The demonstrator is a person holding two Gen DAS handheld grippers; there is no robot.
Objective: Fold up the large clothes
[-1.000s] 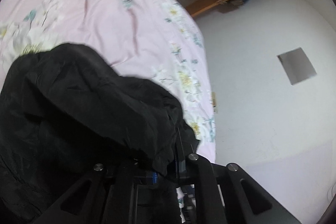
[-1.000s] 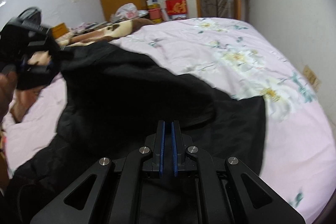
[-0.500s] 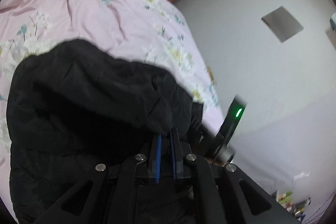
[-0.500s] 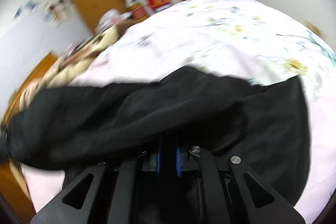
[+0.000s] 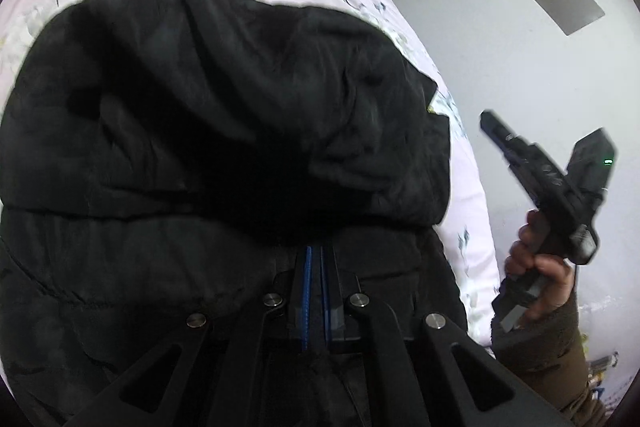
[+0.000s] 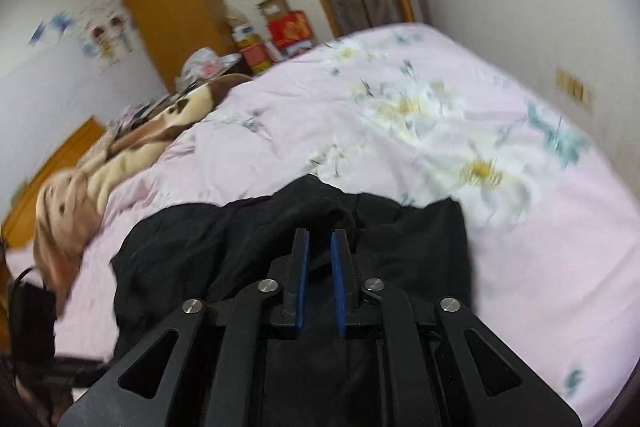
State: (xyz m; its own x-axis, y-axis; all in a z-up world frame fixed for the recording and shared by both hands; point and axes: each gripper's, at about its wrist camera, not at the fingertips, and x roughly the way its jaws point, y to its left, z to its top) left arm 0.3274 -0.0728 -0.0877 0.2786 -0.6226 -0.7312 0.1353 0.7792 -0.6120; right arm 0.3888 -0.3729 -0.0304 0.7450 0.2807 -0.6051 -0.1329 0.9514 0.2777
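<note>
- The black jacket (image 5: 208,131) was laid in a bulky heap on the near part of the pink quilt (image 6: 460,115).
- A fold of it was clamped between the together-pressed fingers of the left gripper (image 5: 316,259).
- The right gripper (image 6: 319,247) was held over the jacket's right side, fingers apart and empty.
- The padded fold could be judged likely to spring open or slip, since only one point was pinched.

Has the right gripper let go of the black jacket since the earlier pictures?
Yes. The right gripper is now open above the black jacket on the pink bed cover.
</note>
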